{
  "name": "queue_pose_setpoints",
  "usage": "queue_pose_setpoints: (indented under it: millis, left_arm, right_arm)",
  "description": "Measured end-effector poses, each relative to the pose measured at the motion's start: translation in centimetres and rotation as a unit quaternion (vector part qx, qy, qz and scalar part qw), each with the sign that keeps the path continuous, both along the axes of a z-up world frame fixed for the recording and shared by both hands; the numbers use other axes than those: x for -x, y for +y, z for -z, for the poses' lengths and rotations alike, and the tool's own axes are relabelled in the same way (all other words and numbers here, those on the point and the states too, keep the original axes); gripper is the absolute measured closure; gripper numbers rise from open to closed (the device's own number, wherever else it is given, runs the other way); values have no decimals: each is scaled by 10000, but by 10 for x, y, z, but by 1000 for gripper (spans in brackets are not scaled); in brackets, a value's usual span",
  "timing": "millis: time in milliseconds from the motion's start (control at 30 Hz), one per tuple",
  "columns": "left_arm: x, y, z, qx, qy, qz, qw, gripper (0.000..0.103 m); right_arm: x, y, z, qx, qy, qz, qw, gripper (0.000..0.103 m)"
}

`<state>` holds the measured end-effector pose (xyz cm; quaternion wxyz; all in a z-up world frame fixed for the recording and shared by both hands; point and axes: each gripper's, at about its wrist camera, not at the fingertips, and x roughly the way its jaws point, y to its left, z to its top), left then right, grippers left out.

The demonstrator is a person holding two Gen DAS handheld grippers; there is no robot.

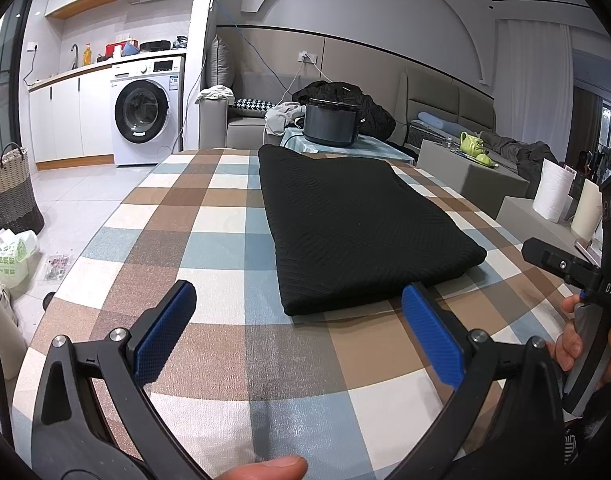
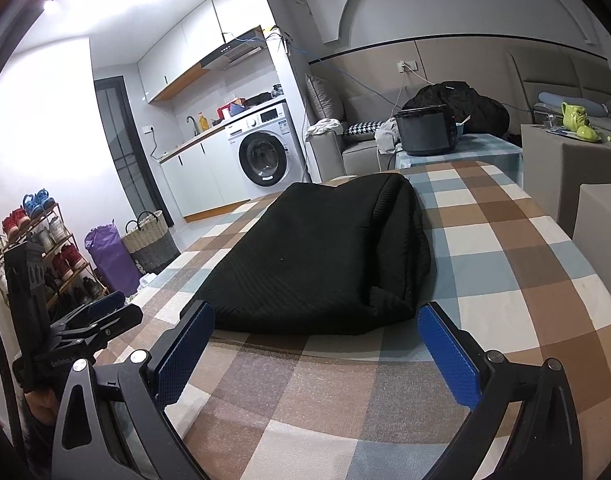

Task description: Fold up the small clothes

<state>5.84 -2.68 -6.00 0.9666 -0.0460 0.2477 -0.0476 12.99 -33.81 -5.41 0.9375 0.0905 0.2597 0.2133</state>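
Note:
A black ribbed garment (image 1: 357,224) lies folded into a flat rectangle on the checked tablecloth (image 1: 209,216). The left gripper (image 1: 297,300) hovers just short of its near edge, open, nothing between its blue pads (image 1: 165,328). In the right wrist view the same garment (image 2: 325,252) lies ahead, its right side doubled over into a thick fold. My right gripper (image 2: 315,320) stands open at the garment's near edge, empty. Each gripper shows in the other's view: the right gripper (image 1: 561,266) at the right border, the left gripper (image 2: 101,316) at the left.
A dark rice cooker (image 1: 331,126) sits on a small table beyond the far end. A washing machine (image 1: 145,116), a woven basket (image 1: 9,192) and bags stand on the floor to the left. Grey blocks with paper rolls (image 1: 553,196) flank the right side.

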Motion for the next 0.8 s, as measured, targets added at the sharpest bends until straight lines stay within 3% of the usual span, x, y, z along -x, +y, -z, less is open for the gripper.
queue_pose_setpoints:
  millis: [800]
  left_arm:
    - [0,1,0,14,-10,-3,10000,1]
  right_arm:
    - [-1,1,2,32,7,-33,10000,0]
